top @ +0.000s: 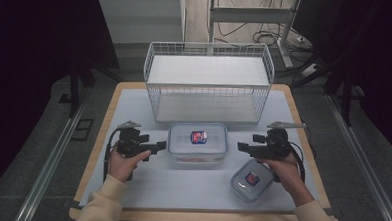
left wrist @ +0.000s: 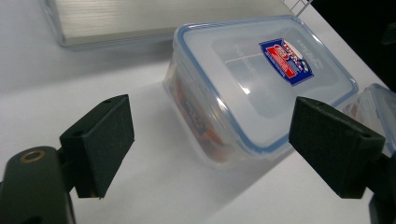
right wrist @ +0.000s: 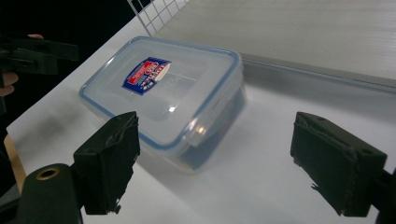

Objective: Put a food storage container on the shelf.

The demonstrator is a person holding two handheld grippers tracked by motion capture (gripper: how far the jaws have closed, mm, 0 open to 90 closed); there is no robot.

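1. Wire basket (top: 209,81) stood at the far end of the tabletop (top: 134,113), open front facing the person.
2. Large lidded container (top: 197,144) sat just in front of the basket, midway between both grippers, lid up, long axis running left to right across the tabletop.
3. Small lidded container (top: 251,179) lay near the right hand, turned diagonally, under the right wrist.
4. Left gripper (top: 158,147) pointed at the large container's left end, fingers (left wrist: 100,144) wide apart, nothing between them.
5. Right gripper (top: 242,147) faced its right end, fingers (right wrist: 109,161) likewise spread and empty.
6. Risks, as judged: slick lid and rounded corners could slip from an uneven two-sided squeeze; a push from one side alone could skid it into the basket; the right forearm could nudge the small container.
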